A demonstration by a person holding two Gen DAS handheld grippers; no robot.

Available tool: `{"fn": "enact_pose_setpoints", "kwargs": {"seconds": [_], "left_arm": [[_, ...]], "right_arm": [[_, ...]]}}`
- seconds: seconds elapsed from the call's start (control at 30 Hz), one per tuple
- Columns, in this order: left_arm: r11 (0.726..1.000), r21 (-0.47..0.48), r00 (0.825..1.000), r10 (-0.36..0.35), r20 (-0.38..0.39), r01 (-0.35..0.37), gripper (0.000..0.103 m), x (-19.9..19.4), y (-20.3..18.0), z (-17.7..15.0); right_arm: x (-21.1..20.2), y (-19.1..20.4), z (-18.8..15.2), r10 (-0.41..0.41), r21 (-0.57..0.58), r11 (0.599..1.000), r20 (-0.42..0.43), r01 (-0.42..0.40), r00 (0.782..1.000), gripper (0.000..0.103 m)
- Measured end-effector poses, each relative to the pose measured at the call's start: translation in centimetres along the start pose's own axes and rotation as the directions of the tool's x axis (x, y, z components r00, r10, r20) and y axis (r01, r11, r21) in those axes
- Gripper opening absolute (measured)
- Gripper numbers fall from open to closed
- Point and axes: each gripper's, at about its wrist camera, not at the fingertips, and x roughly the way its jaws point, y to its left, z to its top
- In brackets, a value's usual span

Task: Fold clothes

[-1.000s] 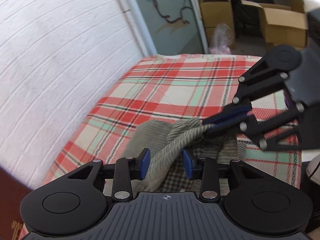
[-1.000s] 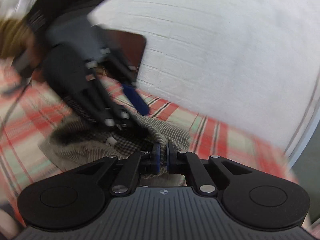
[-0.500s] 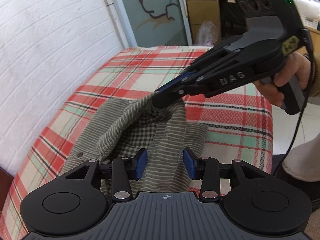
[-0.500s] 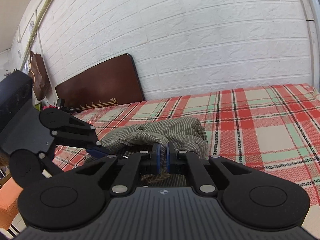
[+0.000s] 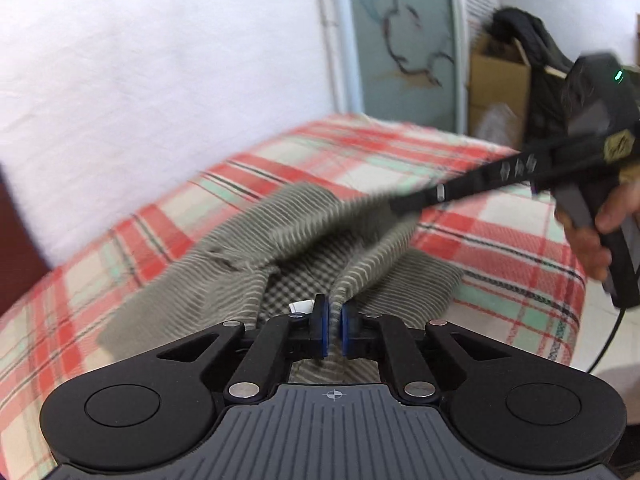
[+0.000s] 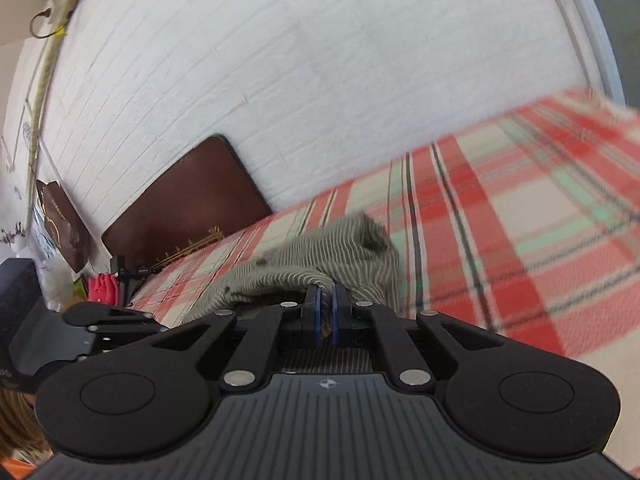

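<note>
Left wrist view: the left gripper has its jaws pinched on an edge of the shirt, a grey striped garment with a checked lining, which lies bunched on the plaid bed. Across from it the right gripper, held in a hand, also has cloth in its jaws and lifts that part off the bed, so the shirt hangs slack between 2 holds. A white tag shows by the lining, which suggests the left hold is near the collar.

Right wrist view: the right gripper shows its jaws nearly together with striped cloth between them. The shirt trails away over the bed toward the wall, and the left gripper sits low at the frame's left.

The cloth looks light, soft and limp. It will drape and sag rather than keep a line, so I judge seams, collar or hem the best places to hold, with both grips kept taut to stop the fold bunching.
</note>
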Motion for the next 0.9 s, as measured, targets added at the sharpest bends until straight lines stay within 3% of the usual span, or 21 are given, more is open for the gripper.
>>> {"fn": "enact_pose_setpoints", "kwargs": {"seconds": [0.23,0.33,0.4,0.47,0.57,0.77,0.9], "left_arm": [[0.978,0.174,0.993,0.117,0.008,-0.116,0.003,-0.3,-2.8,-1.6],[0.956,0.248,0.987,0.158,0.011,-0.155,0.019,-0.2,-3.9,-2.3],[0.938,0.296,0.983,0.185,0.014,-0.181,0.032,-0.2,-4.7,-2.7],[0.916,0.344,0.977,0.211,0.019,-0.205,0.039,-0.2,-5.4,-3.1],[0.91,0.365,0.978,0.208,0.008,-0.196,0.056,-1.1,-5.6,-3.3],[0.935,0.33,0.99,0.139,-0.01,-0.128,0.058,-3.4,-5.2,-2.3],[0.92,0.372,0.992,0.129,0.009,-0.123,0.059,-2.4,-5.2,-1.2]], "right_arm": [[1.0,-1.4,-0.9,0.064,0.171,0.984,-0.069,-0.052,0.996,0.006],[1.7,-1.5,-1.0,0.045,0.157,0.987,-0.15,-0.021,0.988,0.014],[1.4,-0.9,-1.1,0.031,0.118,0.993,-0.161,-0.012,0.986,0.014],[0.8,0.1,-0.9,0.017,0.059,0.998,-0.157,-0.008,0.987,0.016],[-0.2,1.8,-0.4,-0.006,-0.05,0.999,-0.135,-0.001,0.991,0.039],[-0.6,5.3,0.6,-0.025,-0.284,0.959,-0.094,-0.003,0.995,0.048],[1.5,6.1,0.7,-0.041,-0.385,0.923,-0.149,-0.02,0.988,0.048]]}}
